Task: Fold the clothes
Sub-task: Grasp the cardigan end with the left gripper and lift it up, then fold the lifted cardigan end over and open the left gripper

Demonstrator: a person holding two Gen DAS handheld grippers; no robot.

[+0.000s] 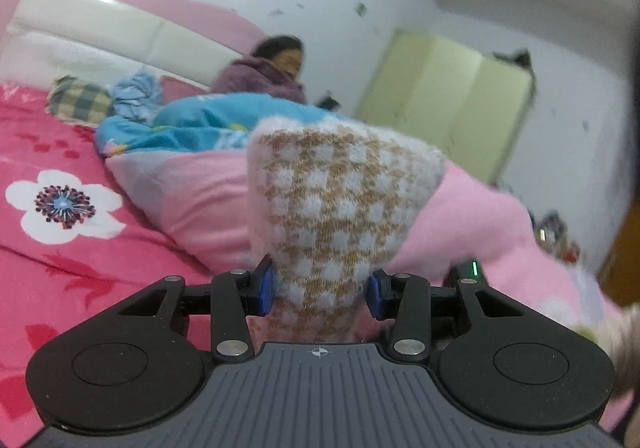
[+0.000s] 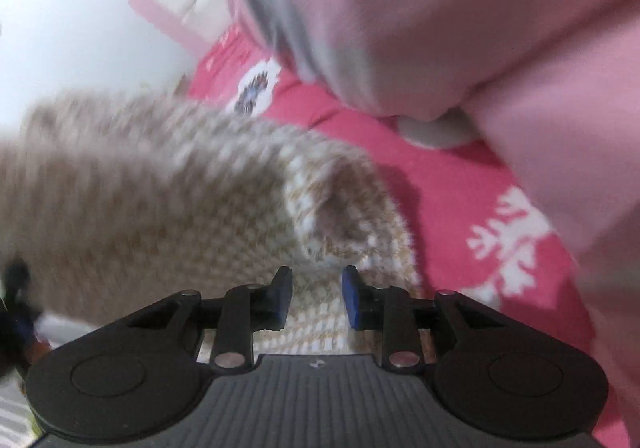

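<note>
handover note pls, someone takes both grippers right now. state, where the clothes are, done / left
Left gripper: shut on the tan-and-white checked knit, bunched between the pads.
Right gripper: same knit lies between the pads; contact unclear, blurred.
Knit is lifted over the pink bedspread; a pink garment hangs close by.
Done: knit picked up. Left: no fold visible yet; lay flat, fold.

We see our left gripper [image 1: 322,290] aimed nearly level, its fingers [image 1: 265,290] pinching fabric. Our right gripper [image 2: 317,298] tilts downward, fingers [image 2: 352,298] parted slightly around fabric.
</note>
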